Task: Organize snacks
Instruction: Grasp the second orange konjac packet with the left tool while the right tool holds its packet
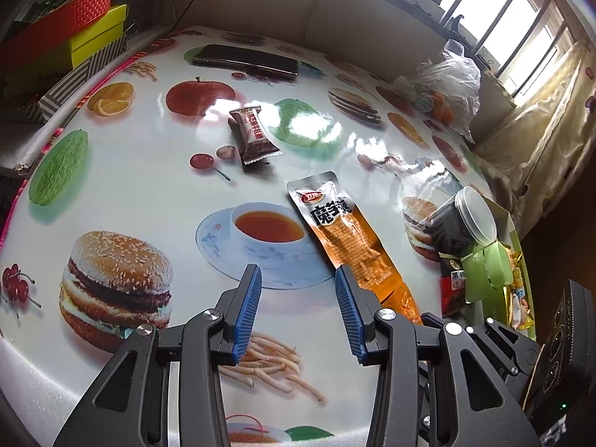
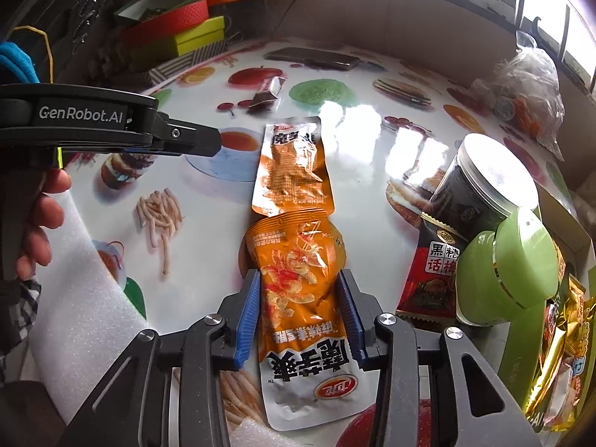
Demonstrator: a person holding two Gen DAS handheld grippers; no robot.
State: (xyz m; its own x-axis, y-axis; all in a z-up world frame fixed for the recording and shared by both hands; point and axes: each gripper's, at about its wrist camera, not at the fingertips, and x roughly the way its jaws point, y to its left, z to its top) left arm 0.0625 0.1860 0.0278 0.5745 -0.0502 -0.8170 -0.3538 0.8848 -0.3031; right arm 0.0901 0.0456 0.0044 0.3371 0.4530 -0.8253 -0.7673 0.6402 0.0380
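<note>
In the right wrist view my right gripper point(image 2: 299, 279) is shut on an orange snack packet point(image 2: 298, 260) that lies lengthwise on the food-print tablecloth point(image 2: 372, 171); both blue pads point(image 2: 250, 298) touch its sides. A second orange packet point(image 2: 292, 164) lies just beyond it, end to end. The left wrist view shows this second orange packet point(image 1: 335, 223) to the right of my left gripper point(image 1: 297, 275), which hovers open over the printed teacup with nothing between its fingers. A brown candy point(image 1: 253, 136) lies farther back.
A green-edged box point(image 2: 592, 272) at the right holds gold snack packets. Beside it stand a dark jar point(image 2: 480, 186), a green container point(image 2: 506, 272) and a red-black packet point(image 2: 432, 272). At the back are a phone point(image 1: 246, 59), a plastic bag point(image 1: 447, 85) and stacked boxes point(image 1: 74, 33). A hand point(image 2: 37, 216) holds the left gripper.
</note>
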